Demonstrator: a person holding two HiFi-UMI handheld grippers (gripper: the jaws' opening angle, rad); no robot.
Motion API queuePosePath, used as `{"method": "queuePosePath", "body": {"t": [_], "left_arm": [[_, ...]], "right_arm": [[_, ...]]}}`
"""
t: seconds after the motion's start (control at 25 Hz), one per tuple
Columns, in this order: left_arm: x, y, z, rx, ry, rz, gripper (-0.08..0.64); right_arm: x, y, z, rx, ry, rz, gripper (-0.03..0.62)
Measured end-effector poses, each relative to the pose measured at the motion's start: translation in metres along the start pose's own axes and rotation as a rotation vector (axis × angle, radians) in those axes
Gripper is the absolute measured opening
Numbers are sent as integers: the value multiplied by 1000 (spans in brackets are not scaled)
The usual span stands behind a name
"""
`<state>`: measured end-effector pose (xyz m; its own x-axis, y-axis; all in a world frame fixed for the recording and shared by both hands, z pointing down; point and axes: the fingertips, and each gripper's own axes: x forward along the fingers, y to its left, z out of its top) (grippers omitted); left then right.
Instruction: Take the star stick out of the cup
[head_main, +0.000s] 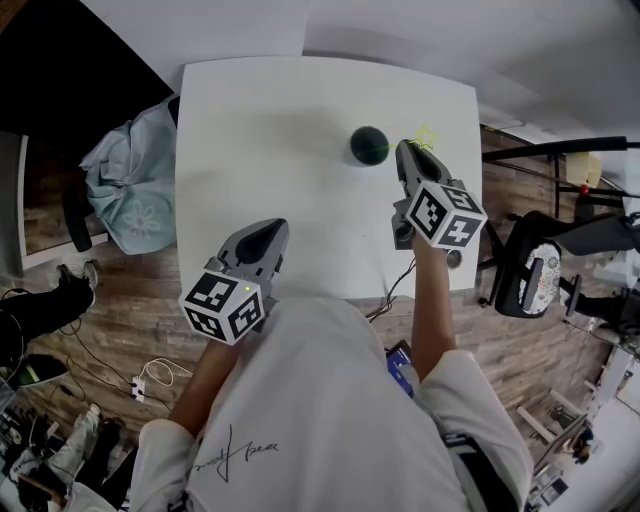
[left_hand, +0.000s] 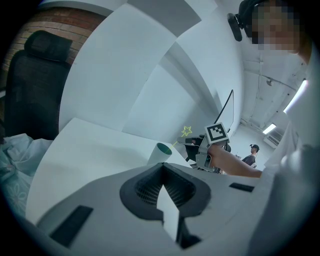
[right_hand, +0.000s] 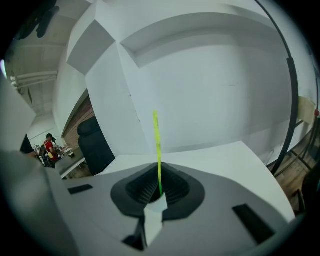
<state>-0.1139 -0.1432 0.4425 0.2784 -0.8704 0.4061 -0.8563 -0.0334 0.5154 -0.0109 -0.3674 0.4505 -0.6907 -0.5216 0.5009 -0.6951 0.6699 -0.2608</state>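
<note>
A dark green cup (head_main: 368, 145) stands upright at the far right of the white table (head_main: 260, 130); in the left gripper view the cup (left_hand: 160, 153) shows pale sides and a teal inside. My right gripper (head_main: 403, 148) is just right of it, shut on the thin yellow-green star stick (right_hand: 157, 145), which rises from the jaws (right_hand: 159, 187). The star (head_main: 427, 136) sits beside the gripper tip, and the star (left_hand: 186, 131) is above and right of the cup's rim. The cup is out of the right gripper view. My left gripper (head_main: 272, 228) rests shut and empty at the table's near edge (left_hand: 162, 165).
A chair with a light-blue cloth (head_main: 130, 180) stands left of the table. A black chair (head_main: 540, 270) and a dark stand are to the right. Cables and a power strip (head_main: 150, 378) lie on the wooden floor. A person (left_hand: 252, 150) stands far behind.
</note>
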Motion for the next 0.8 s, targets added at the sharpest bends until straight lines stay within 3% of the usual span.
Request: {"method": "queuePosePath", "body": {"t": [0.8], "left_arm": [[-8,-15,-1,23,-31,-37,3]], "right_arm": [[-35,15,33,-24,-97,19,25]]}}
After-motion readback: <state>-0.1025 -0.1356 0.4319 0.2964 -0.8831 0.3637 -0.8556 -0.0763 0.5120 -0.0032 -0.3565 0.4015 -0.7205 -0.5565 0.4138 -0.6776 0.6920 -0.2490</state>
